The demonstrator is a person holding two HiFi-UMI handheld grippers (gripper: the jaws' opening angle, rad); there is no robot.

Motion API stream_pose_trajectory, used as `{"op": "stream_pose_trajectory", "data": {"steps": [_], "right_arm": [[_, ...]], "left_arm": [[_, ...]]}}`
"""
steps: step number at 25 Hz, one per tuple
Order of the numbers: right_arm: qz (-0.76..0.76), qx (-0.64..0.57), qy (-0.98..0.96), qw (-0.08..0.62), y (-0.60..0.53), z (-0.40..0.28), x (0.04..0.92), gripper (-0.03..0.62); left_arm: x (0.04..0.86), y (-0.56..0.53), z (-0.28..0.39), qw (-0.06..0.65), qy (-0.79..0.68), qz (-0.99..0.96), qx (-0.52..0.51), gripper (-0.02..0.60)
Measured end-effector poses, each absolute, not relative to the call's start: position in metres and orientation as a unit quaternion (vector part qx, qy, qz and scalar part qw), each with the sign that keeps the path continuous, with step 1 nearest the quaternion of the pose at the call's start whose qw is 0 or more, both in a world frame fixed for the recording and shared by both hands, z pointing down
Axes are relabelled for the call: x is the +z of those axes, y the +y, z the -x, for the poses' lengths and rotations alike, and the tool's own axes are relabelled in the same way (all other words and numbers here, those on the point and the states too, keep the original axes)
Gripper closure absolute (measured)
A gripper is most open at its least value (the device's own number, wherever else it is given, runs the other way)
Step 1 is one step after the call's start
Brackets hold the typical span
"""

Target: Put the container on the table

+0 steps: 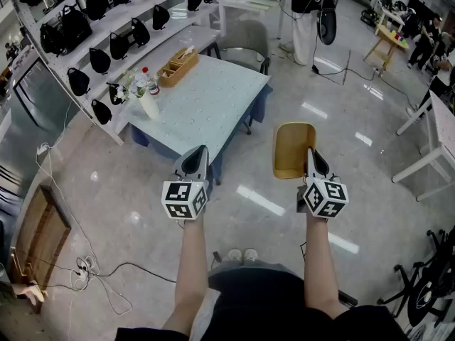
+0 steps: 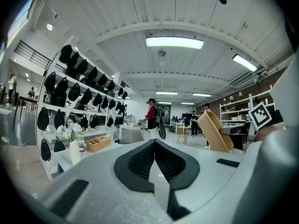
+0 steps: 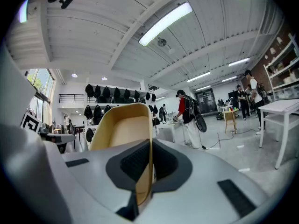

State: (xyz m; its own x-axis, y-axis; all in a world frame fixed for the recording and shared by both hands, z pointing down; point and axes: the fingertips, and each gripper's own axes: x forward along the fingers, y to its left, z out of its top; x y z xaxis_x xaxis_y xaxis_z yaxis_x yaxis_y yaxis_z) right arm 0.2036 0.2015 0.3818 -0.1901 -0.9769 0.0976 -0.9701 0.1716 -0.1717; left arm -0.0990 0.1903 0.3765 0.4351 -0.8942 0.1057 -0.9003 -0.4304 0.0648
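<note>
Container (image 1: pixel 294 150) hangs in the air off the table's (image 1: pixel 213 98) right side, over bare floor and well apart from the tabletop. Our right gripper (image 1: pixel 311 155) is clamped on its near wall. In the right gripper view the tan wall (image 3: pixel 122 129) runs straight down between the two jaws, which pinch it from both sides. Our left gripper (image 1: pixel 195 160) sits by the table's near corner, its jaws pressed together on nothing.

We judge the step in hand to be the carry to the table, with the set-down not yet begun. The grip holds only one thin wall at one end, so the rest of the container sticks out unsupported. We should move it slowly and keep it level so it does not twist in the jaws.

We should bring it in over the table's near right edge, high enough to clear that edge. The open middle of the table is the best target. The vase (image 1: pixel 149 105), bottle (image 1: pixel 151 84) and box (image 1: pixel 178 66) crowd the table's left side, so we stay away from there.

We lower until the base rests flat, and only then let the jaws part. If it tips, our free left gripper can steady the far rim.
</note>
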Motion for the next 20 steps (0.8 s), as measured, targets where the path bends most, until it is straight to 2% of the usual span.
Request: {"op": "stream_pose_trajectory", "data": {"steps": [20], "right_arm": [[0.631,-0.113,0.767,0.030,0.195,-0.205,0.384,0.588]], "left_arm": [[0.387,0.181,0.095,0.071,-0.523,-0.849,0.032,0.572]]}}
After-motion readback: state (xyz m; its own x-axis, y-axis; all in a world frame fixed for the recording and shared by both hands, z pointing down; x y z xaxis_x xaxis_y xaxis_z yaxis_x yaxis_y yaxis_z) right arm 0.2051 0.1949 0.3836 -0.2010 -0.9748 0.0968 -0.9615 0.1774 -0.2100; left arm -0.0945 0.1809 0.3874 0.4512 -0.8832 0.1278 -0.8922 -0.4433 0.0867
